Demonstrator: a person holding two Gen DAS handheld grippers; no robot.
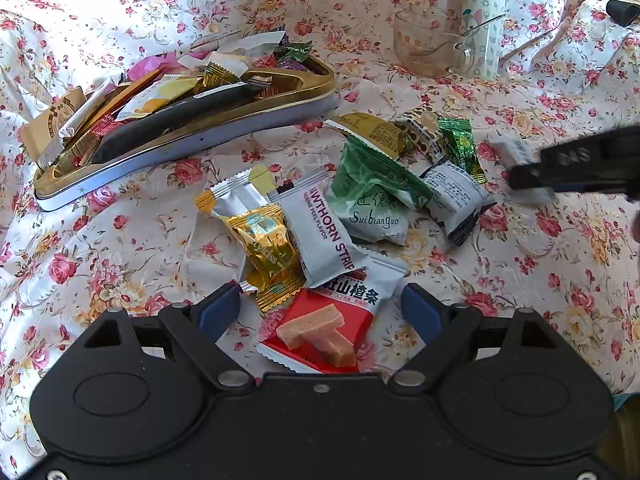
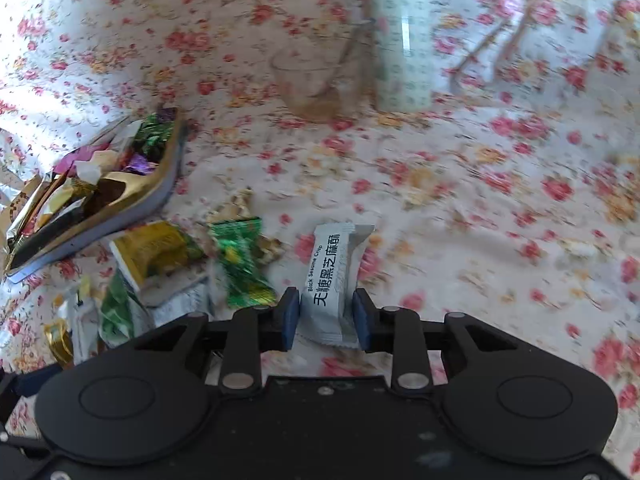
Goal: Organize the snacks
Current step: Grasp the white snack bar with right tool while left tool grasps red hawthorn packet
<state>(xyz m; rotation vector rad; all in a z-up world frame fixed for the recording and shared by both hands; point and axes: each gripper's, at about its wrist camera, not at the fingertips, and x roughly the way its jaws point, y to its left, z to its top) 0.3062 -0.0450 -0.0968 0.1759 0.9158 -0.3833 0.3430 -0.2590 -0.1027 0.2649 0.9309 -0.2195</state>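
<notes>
Counting the loose snacks on the floral-clothed worktop (image 1: 120, 248) from the left wrist view gives about nine wrapped packets in one heap, among them a red-and-white hawthorn bar packet (image 1: 328, 324), a grey hawthorn strip sachet (image 1: 320, 232), a gold foil candy (image 1: 268, 252) and a green-and-white Suibianguo pouch (image 1: 372, 196); overlaps make the exact number uncertain. One gold-rimmed metal tin (image 1: 200, 136) sits just beside the heap, piled with more wrappers than can be counted. One clear glass cup (image 1: 428, 48) and one white-and-teal patterned tumbler (image 1: 480, 12) stand close together farther back, the tumbler's top cut off by the frame. The right wrist view is motion-blurred, so the heap there is hard to read. The left claw (image 1: 320, 312) is spread wide and holds nothing, its blue pads on either side of the red-and-white packet without touching it. The right claw (image 2: 326, 316) is pinched on one grey black-sesame crisp packet (image 2: 336, 276), to the right of the heap.
</notes>
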